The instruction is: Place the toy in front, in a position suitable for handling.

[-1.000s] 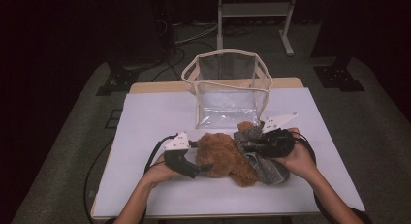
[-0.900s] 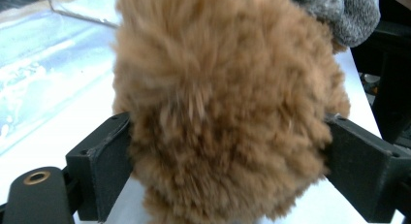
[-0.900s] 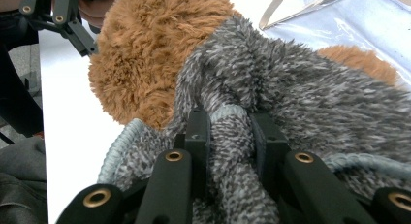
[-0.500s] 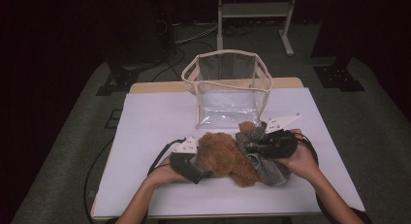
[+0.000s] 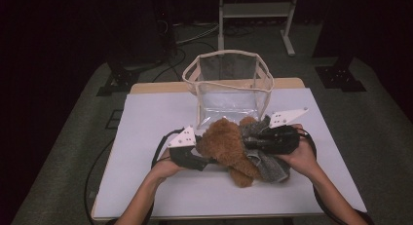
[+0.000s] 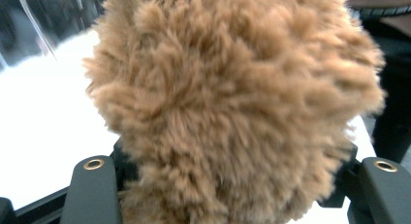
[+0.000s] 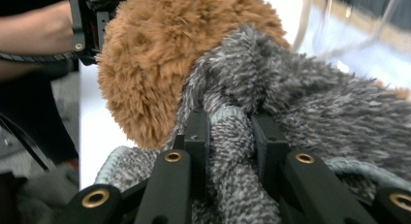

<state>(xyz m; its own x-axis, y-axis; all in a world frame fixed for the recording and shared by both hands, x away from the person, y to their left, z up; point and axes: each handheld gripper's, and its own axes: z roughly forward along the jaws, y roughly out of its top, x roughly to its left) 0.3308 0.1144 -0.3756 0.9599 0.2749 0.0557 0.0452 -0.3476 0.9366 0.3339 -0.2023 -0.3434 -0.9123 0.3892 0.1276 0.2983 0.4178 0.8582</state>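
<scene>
A white table (image 5: 146, 137) stood on grey carpet (image 5: 63, 152) in a dark room, with a pale metal stand (image 5: 255, 10) behind it. A clear bag (image 5: 229, 84) sat upright at the table's far middle. Just before it lay the brown teddy bear (image 5: 226, 144) in its grey knitted garment (image 5: 265, 161). The left gripper (image 5: 195, 159) had just been closing, its fingers around the bear's fur. The right gripper (image 5: 265, 140) had its fingers clamped on a fold of the garment.
</scene>
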